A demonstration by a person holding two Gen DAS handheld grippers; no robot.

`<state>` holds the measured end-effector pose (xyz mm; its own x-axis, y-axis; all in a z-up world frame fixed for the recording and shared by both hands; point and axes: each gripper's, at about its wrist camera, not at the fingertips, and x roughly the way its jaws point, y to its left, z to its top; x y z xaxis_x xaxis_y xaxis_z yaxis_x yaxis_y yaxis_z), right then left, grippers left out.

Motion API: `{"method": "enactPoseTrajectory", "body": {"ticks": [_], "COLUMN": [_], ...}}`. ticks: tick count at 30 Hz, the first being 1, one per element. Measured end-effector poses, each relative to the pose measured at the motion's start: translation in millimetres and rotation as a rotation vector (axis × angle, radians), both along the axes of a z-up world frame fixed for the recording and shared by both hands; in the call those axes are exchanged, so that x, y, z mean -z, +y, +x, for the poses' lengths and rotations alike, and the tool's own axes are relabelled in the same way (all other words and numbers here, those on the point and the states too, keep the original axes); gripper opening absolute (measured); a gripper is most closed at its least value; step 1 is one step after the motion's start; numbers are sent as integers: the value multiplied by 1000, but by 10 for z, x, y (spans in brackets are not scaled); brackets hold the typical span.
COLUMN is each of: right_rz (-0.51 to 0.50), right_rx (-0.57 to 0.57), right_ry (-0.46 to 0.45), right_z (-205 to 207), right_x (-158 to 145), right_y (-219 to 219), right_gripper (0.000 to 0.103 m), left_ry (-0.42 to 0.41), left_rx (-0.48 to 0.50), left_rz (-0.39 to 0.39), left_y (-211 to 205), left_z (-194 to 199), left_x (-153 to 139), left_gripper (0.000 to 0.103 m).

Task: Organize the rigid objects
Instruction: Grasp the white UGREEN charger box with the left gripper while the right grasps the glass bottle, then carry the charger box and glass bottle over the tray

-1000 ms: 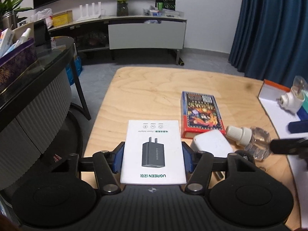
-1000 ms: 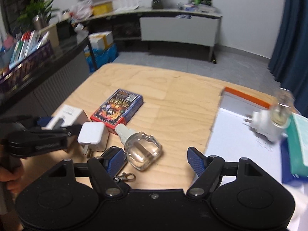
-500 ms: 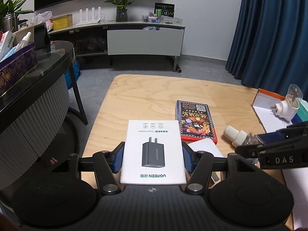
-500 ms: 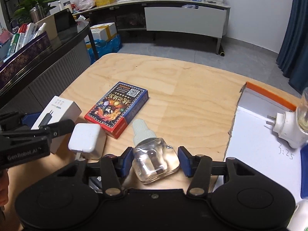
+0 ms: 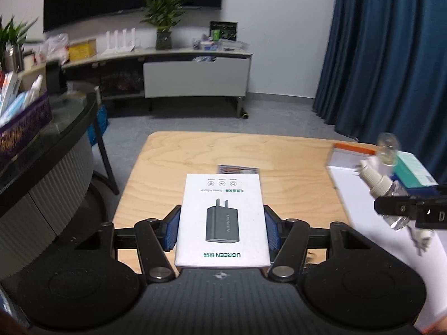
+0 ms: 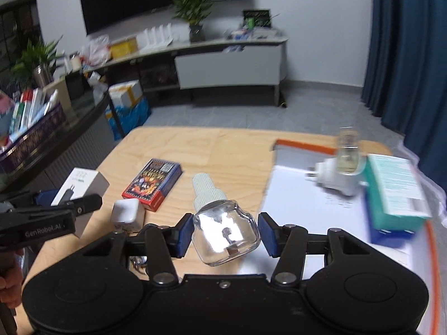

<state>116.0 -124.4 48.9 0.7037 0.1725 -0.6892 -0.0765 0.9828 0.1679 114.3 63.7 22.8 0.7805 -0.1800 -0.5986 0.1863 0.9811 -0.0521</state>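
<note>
White cardboard charger box (image 5: 222, 217) sat pinched between my left gripper (image 5: 222, 230) jaws, raised over the pale wooden table (image 5: 173, 167). Right view: my right gripper (image 6: 225, 236) had just closed on the clear glass bottle (image 6: 225, 233), white-capped, lifted above the table.

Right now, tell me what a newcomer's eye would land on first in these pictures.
First, the white cardboard power-adapter box clamped in the left gripper, held above the pale wooden table. Next, the clear glass refill bottle with its ribbed white cap, gripped by the right gripper. Behind it, a red-and-blue card box lies flat on the table.
</note>
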Motion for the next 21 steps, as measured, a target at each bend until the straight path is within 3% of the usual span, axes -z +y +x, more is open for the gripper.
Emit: {"method": "enactPoseTrajectory", "body": {"ticks": [12,16,21], "right_rz": [9,35,26], "right_rx": [227,301,343], "right_ry": [-95,-111,-140], "right_z": [-1048,-1340,-1573], "right_x": [-368,-414,-467], "right_y": [-812,-1059,-1207], "right_gripper": [61,61,62], "left_ry": [-27,-42,-44], "left_rx": [154,186,209], "left_rz": [-32,-70,-53], "left_y": [-996,-1198,-1389], "left_z": [-723,-894,-1017], "left_x": [-285,-376,-342], "left_gripper": [59,59,59]}}
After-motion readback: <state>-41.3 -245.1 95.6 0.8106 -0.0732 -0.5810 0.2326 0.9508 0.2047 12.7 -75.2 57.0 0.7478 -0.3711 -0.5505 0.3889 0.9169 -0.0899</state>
